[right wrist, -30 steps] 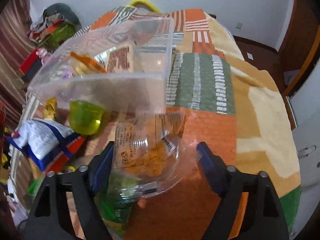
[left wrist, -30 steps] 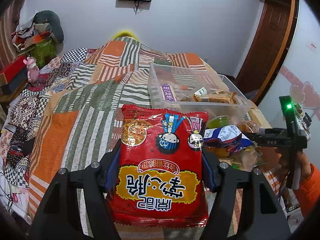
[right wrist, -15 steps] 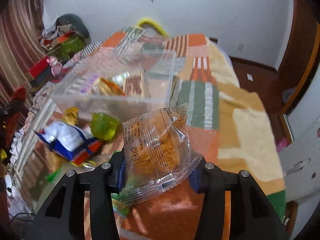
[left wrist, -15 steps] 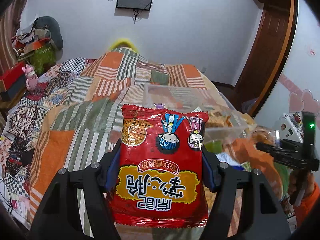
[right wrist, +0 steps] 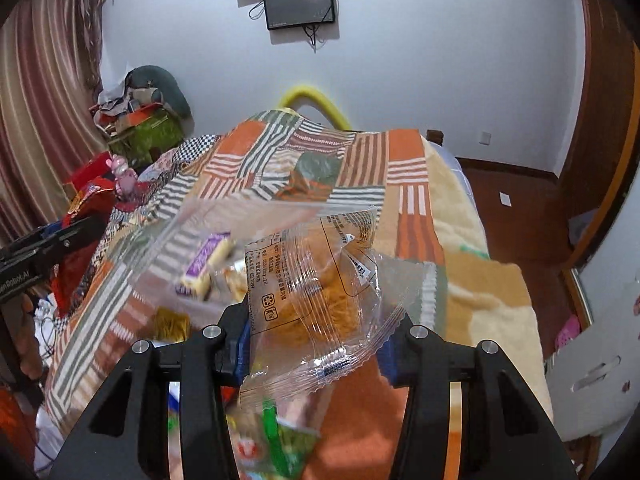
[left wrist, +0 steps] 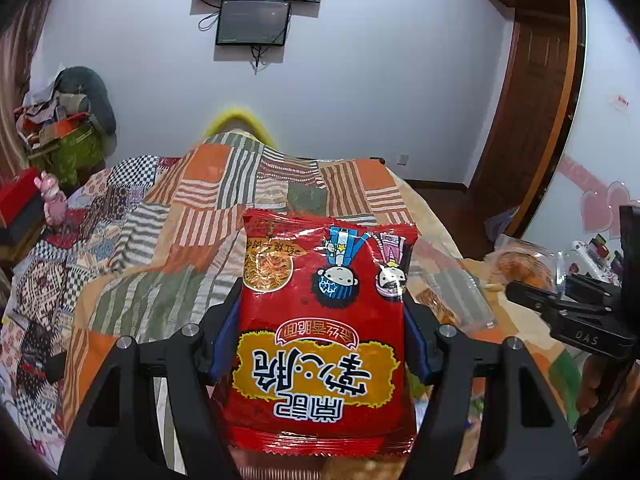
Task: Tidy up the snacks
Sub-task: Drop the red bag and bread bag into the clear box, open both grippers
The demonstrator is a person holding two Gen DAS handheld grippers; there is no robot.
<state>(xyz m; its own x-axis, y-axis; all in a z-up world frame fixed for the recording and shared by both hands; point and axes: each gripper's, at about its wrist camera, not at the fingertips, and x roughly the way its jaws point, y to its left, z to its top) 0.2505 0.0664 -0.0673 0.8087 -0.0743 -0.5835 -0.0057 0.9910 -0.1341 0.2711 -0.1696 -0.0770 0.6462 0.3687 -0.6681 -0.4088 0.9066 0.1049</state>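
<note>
My left gripper (left wrist: 320, 340) is shut on a red instant-noodle packet (left wrist: 320, 312), held upside down above the quilt. The packet hides most of the clear plastic bin (left wrist: 448, 280) behind it. In the right wrist view my right gripper (right wrist: 314, 350) is shut on a clear packet (right wrist: 316, 288) with an orange snack inside, lifted off the bed. Just beyond it lies the clear bin (right wrist: 160, 248), blurred, holding a purple-labelled bar (right wrist: 204, 268) and other snacks. The left gripper (right wrist: 40, 252) with its red packet (right wrist: 86, 208) shows at the left edge.
A patchwork quilt (left wrist: 160, 240) covers the bed. Loose snacks lie below the right gripper: a green packet (right wrist: 280, 440) and a yellow one (right wrist: 172, 322). The bed's right edge drops to a wooden floor (right wrist: 512, 200). Boxes and clothes (right wrist: 136, 120) are piled far left.
Both grippers have risen with their packets. The right jaws closed on the clear packet and lifted it off the quilt. The bin sits lower and farther back in both views.
</note>
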